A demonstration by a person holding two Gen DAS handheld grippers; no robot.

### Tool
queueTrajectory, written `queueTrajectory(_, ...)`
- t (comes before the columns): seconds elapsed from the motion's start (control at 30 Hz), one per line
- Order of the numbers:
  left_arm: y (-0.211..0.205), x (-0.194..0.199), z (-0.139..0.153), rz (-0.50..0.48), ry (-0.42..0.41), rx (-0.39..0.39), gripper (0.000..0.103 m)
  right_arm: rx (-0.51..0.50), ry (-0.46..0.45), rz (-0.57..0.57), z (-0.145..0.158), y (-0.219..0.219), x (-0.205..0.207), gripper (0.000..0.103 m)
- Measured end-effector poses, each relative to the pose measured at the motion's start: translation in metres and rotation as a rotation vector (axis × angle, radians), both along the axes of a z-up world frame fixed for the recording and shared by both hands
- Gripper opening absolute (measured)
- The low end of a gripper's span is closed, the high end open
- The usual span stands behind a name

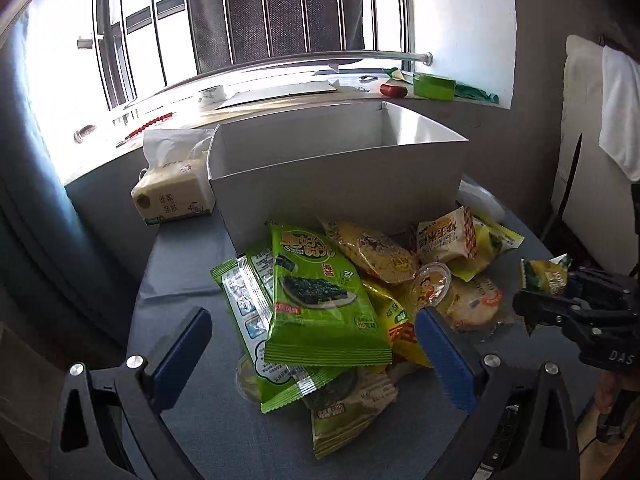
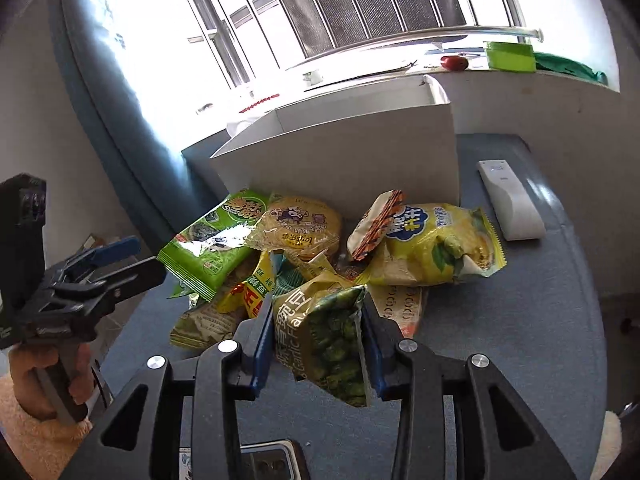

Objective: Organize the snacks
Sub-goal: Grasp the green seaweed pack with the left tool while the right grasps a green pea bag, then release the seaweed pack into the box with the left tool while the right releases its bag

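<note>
A heap of snack packets lies on the blue table (image 2: 520,320) in front of an open white box (image 1: 340,176). My right gripper (image 2: 316,304) is shut on a green pea packet (image 2: 328,340), squeezed between its blue pads at the heap's near edge. In the left wrist view that same gripper (image 1: 536,292) appears at the right with the pea packet (image 1: 544,276) in its jaws. My left gripper (image 1: 312,316) is open, its fingers on either side of a green seaweed packet (image 1: 316,292) on top of the heap, not touching it.
A tissue pack (image 1: 172,192) sits left of the box. Right of the box lies a white remote (image 2: 512,204). A yellow lemon packet (image 2: 436,248) and a round cracker packet (image 2: 296,228) lie against the box (image 2: 340,152). A cluttered windowsill (image 1: 280,92) runs behind.
</note>
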State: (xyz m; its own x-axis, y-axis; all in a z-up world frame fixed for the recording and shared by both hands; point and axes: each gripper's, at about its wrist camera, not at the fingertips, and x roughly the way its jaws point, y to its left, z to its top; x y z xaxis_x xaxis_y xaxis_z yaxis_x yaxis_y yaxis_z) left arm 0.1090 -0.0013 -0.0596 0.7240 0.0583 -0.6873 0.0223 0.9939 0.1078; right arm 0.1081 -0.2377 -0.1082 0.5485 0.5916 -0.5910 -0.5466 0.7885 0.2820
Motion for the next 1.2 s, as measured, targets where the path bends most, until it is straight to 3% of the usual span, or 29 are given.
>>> queueTrajectory(0.1,-0.014,0.023,-0.013,-0.003,0.048,0.142,0.103,0.021,0.010,-0.017,0.003,-0.006,-0.004,0.042)
queueTrajectory(0.27,-0.022,0.049,-0.033,0.007,0.095,0.267,0.103,0.032,0.021,-0.043,0.003,-0.016,-0.006,0.042)
queueTrajectory(0.37,-0.020,0.059,-0.042,0.015,0.113,0.288,0.101,0.053,0.048,-0.053,0.001,-0.021,-0.003,0.042)
queueTrajectory(0.4,-0.018,0.060,-0.043,0.012,0.121,0.278,0.090,0.058,0.054,-0.058,0.001,-0.022,-0.002,0.042)
queueTrajectory(0.47,-0.014,0.061,-0.043,-0.006,0.130,0.228,0.072,0.057,0.058,-0.061,0.000,-0.022,-0.001,0.042)
queueTrajectory(0.63,0.008,0.045,-0.026,-0.010,0.077,0.070,0.072,0.059,0.054,-0.050,0.001,-0.020,-0.003,0.042)
queueTrajectory(0.87,0.056,0.013,0.030,0.023,-0.103,-0.252,0.072,0.090,0.040,-0.022,0.012,-0.015,-0.002,0.043)
queueTrajectory(1.07,0.065,0.028,0.076,0.014,-0.238,-0.306,0.072,0.125,-0.006,0.000,0.050,0.002,0.028,0.043)
queueTrajectory(1.2,0.073,0.070,0.094,0.022,-0.242,-0.364,0.072,0.118,-0.042,-0.047,0.092,0.015,0.064,0.043)
